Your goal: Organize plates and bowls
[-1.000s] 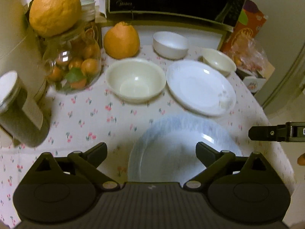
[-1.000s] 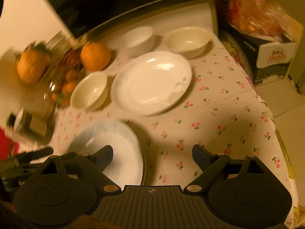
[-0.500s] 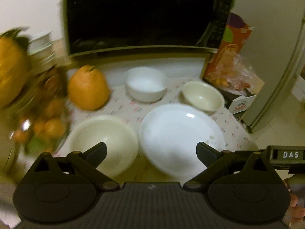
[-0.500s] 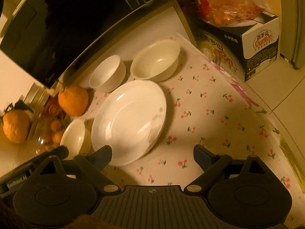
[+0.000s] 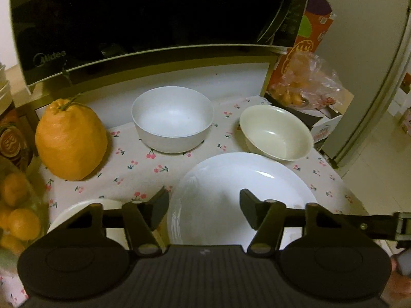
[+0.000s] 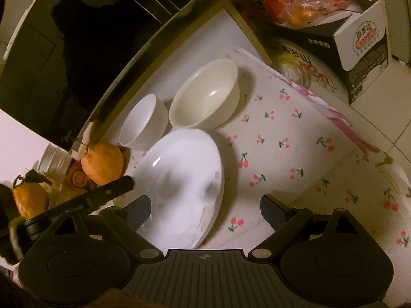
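White plate (image 6: 185, 179) apparently nears cloth's (image 6: 295, 138) edge.

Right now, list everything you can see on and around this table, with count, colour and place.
plate: one, white, front centre
white bowl: one, back centre
cream bowl: one, back right
second cream bowl: one, front left, partly hidden
large citrus: one, orange, left of the white bowl
small oranges: several, far left
microwave: one, black, behind the bowls
tablecloth: one, white with cherries
carton: one, black and white, right
left gripper: jaws closing over the plate, not gripping
right gripper: jaws open
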Motion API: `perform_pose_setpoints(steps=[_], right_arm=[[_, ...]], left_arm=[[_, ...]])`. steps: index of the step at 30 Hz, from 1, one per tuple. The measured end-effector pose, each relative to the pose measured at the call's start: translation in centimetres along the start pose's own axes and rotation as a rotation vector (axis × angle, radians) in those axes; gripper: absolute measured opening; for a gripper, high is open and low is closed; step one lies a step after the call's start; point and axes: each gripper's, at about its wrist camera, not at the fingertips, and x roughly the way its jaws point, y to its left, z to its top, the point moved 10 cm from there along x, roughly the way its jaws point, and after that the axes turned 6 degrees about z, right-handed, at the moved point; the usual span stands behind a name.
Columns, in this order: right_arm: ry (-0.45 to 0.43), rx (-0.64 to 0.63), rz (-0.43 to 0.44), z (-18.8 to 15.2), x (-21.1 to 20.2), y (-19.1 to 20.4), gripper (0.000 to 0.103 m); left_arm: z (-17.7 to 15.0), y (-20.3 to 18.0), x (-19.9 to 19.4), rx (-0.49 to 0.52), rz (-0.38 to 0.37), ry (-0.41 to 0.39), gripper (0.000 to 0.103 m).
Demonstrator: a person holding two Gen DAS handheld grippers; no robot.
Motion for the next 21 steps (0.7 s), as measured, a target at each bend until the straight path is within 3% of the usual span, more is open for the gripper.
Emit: perform_pose_setpoints(steps=[4, 15, 21], right_arm=[[-0.007, 0.004, 0.007, 0.3, 0.5, -0.3, 0.087], [0.015, 0.005, 0.014, 0.1, 1.8, -0.6, 0.039], [0.018, 0.005, -0.005, -0.1, 2.3, -0.8, 0.026]], left_arm=[[0.3, 0.3, 1.3, 0.014, 0.022, 0.023, 0.05], [-0.5, 1.5, 3.2, 0.005, 0.06, 0.081, 0.039], [-0.6, 1.6, 3.5, -0.017, 0.045, 0.093, 0.024]])
